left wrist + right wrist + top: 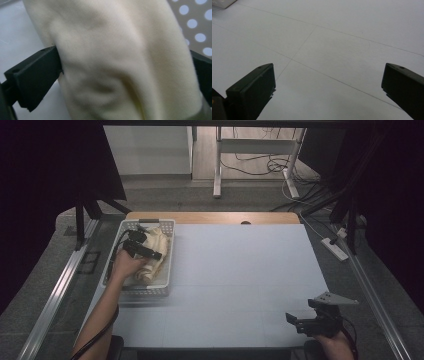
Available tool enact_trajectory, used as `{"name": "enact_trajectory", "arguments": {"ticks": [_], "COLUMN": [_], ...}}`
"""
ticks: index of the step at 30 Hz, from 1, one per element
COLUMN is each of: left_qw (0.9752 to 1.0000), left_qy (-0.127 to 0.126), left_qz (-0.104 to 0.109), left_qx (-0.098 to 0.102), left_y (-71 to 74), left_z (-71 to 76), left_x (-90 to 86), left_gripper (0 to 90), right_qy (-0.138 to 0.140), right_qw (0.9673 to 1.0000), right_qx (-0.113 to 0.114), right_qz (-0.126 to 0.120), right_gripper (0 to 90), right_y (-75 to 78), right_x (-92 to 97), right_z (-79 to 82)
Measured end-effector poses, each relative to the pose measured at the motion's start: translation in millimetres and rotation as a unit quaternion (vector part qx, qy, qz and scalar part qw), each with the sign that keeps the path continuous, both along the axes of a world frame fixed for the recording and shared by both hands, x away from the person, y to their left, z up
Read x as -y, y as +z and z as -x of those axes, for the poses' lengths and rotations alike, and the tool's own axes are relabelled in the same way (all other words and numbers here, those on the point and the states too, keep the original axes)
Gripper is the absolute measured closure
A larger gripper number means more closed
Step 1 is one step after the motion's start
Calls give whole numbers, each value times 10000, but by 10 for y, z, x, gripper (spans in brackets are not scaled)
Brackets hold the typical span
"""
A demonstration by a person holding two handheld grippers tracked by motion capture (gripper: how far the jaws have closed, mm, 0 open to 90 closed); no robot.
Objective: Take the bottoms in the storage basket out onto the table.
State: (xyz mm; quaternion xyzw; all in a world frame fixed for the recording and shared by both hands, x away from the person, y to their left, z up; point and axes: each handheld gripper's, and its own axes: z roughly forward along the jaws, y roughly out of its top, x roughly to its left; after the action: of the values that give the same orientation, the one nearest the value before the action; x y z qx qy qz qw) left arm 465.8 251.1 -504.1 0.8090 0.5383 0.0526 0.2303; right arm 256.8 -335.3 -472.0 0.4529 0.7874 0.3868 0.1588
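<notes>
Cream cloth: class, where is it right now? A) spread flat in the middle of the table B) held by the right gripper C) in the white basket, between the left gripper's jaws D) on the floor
C: the cream cloth lies in the white basket, and the left gripper has its jaws on either side of it.

at the top of my frame, a white desk frame [218, 165] stands beside tangled cables [260, 167]; a power strip [336, 248] lies at right.
</notes>
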Motion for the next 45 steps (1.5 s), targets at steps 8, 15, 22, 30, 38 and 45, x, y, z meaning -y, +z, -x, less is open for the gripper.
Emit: {"name": "enact_trajectory", "arguments": {"ticks": [8, 15, 22, 30, 38, 45], "left_qw": [9998, 9994, 9988, 9968, 9969, 9988], "left_qy": [-20, -96, -192, -333, -258, -133], "left_qz": [-30, -159, -346, -683, -686, -375], "left_qx": [-174, -297, -304, -256, -277, -268], "left_y": [-84, -137, -141, -86, -45, -33], "left_z": [-47, -68, -55, -31, -16, -8], "left_x": [22, 79, 138, 202, 215, 147], "left_gripper": [0, 0, 68, 245, 349, 429], "right_qy": [10, 13, 16, 29, 40, 46], "right_qw": [10000, 10000, 10000, 10000, 10000, 10000], "right_qx": [1, -3, -3, -6, -3, -14], "right_qz": [10, 5, 8, 14, 17, 28], "right_gripper": [0, 0, 0, 0, 3, 4], "right_y": [0, 0, 0, -1, -1, -1], "right_x": [-3, -2, -3, -4, -3, -6], "right_z": [0, 0, 2, 3, 4, 3]}}
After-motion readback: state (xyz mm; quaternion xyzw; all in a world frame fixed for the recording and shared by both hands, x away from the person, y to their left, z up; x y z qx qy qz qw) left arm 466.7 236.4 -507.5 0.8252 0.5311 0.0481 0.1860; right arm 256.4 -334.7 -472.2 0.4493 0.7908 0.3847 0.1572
